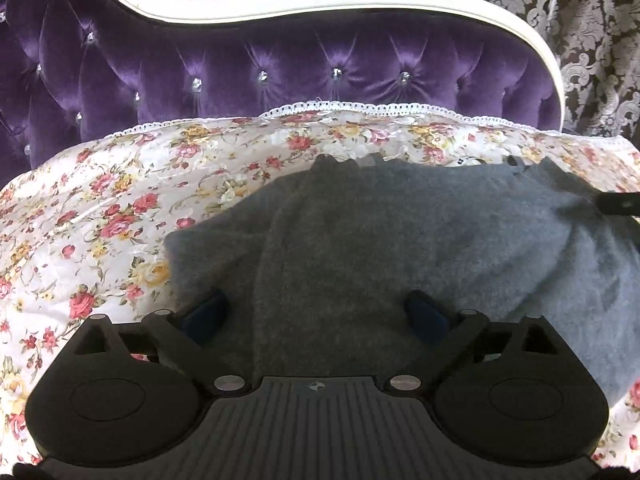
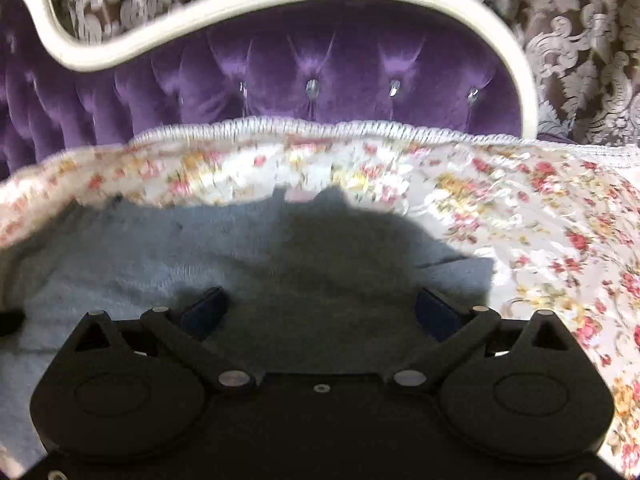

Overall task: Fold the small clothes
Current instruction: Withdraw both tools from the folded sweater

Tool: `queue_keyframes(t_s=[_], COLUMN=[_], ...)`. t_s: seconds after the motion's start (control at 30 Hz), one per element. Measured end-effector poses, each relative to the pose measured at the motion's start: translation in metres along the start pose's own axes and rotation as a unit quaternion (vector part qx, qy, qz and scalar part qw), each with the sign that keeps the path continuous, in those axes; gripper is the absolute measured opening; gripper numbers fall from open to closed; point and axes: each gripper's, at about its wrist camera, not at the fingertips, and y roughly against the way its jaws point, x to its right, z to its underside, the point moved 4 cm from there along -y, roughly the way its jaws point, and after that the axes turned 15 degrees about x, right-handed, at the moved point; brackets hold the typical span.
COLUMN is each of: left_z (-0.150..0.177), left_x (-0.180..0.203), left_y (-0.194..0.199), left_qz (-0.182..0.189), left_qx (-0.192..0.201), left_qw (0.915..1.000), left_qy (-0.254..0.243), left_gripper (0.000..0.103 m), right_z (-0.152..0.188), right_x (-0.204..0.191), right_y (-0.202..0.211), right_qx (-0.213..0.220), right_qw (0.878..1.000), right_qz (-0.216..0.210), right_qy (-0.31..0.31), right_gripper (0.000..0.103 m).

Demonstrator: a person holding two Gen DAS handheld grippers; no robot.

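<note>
A small grey fleece garment [image 1: 380,240] lies spread on a floral bed cover [image 1: 100,200]. My left gripper [image 1: 318,312] is open, its blue-padded fingers [image 1: 206,314] spread wide just over the garment's near left part. A dark piece of the right gripper [image 1: 618,204] shows at the garment's right edge. In the right wrist view the same garment [image 2: 140,248] looks pale grey-blue and fills the left and middle. My right gripper [image 2: 322,308] is open, fingers [image 2: 438,312] wide apart low over the garment's right part. That view is blurred.
A purple tufted headboard [image 1: 280,68] with a white curved frame [image 1: 320,4] stands behind the bed. Patterned curtains [image 1: 580,20] hang behind it. The floral cover [image 2: 560,240] with a lace edge extends to the right of the garment.
</note>
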Motion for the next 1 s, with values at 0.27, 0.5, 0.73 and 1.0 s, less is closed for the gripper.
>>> queue_keyframes(t_s=[0.27,0.5,0.73,1.0], left_z=[0.001,-0.001,-0.027,-0.05], left_x=[0.0,0.0,0.006,0.075], left_y=[-0.001,-0.004,0.018,0.015], left_qz=[-0.005,-0.008,0.033,0.069], left_qx=[0.0,-0.007,-0.019,-0.013], left_qw=[1.0,0.9999,0.9975,0.9972], left_qy=[-0.001,-0.001,0.059,0.025], left_gripper=[0.1,0.103,0.095,0.096], right_z=[0.023,0.074,0.063,0.066], right_x=[0.01,0.024,0.036,0.05], right_y=[0.072,0.1,0.107,0.112], right_qx=[0.013,-0.01,-0.009,0.0], right_qw=[1.0,1.0,0.997,0.988], right_qz=[-0.006,-0.01,-0.039,-0.076], right_qy=[-0.002,0.003,-0.059,-0.134], right_gripper=[0.102,0.103,0.102,0.103])
